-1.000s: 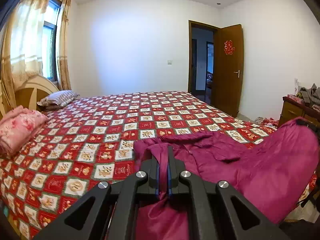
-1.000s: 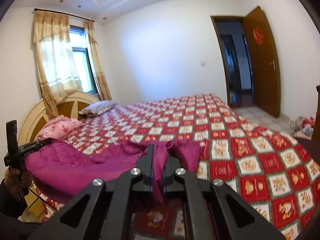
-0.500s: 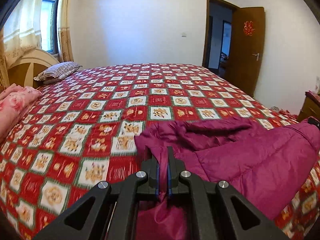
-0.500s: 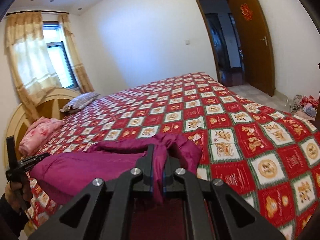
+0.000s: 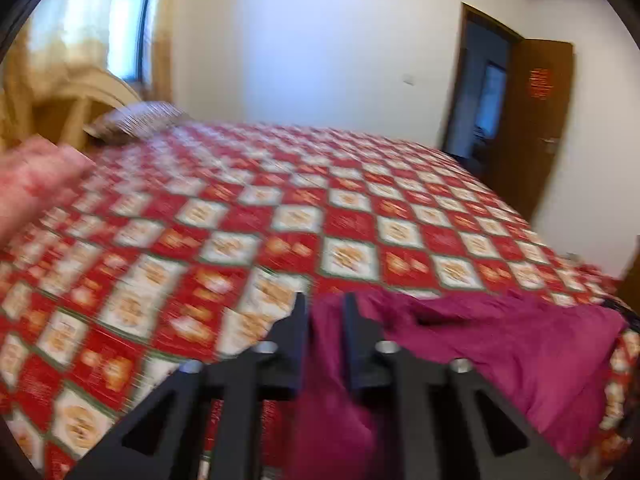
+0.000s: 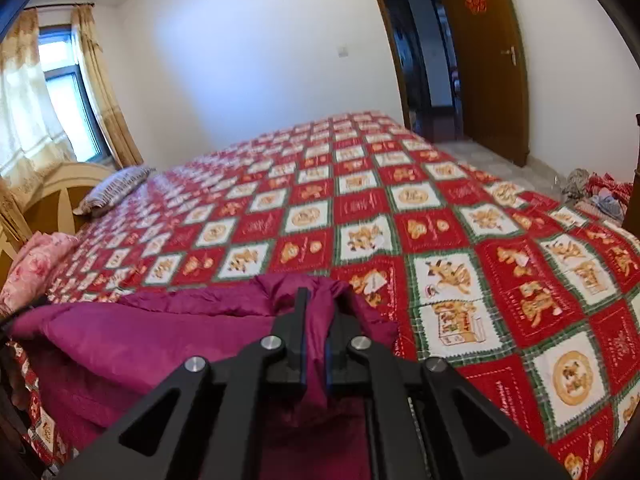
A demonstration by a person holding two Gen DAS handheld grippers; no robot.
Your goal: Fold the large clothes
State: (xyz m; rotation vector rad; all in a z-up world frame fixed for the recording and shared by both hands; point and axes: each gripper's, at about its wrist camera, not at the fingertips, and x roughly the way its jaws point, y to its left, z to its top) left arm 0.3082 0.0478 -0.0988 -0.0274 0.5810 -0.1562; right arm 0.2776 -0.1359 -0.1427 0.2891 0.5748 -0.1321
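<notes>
The magenta padded coat (image 6: 152,340) is lying across the near edge of the bed (image 6: 460,216), its long axis running side to side between the two hands, and part of it is hanging over that edge toward the person; the left tongs (image 5: 325,312) are parting at this moment, with a fold of the coat's left end sitting in the gap between the two black fingers (image 5: 294,332) and, as far as the motion blur allows, no longer squeezed by them; the right tongs (image 6: 318,312) are clenched on a bunched fold at the coat's right end, the cloth rising between the fingers and draping down over them; so each hand is sitting right at its own end of the garment, neither nearer than the other, and the bulk of the coat is stretching away from each toward the other; beyond the tongs the red-and-white patterned bedspread (image 5: 280,216) is lying flat and bare toward the far wall, with a striped pillow (image 6: 116,190) and a pink floral bundle (image 6: 36,264) well apart at the far left by the headboard; by my reading, the coming move is turning on that sideways axis.
</notes>
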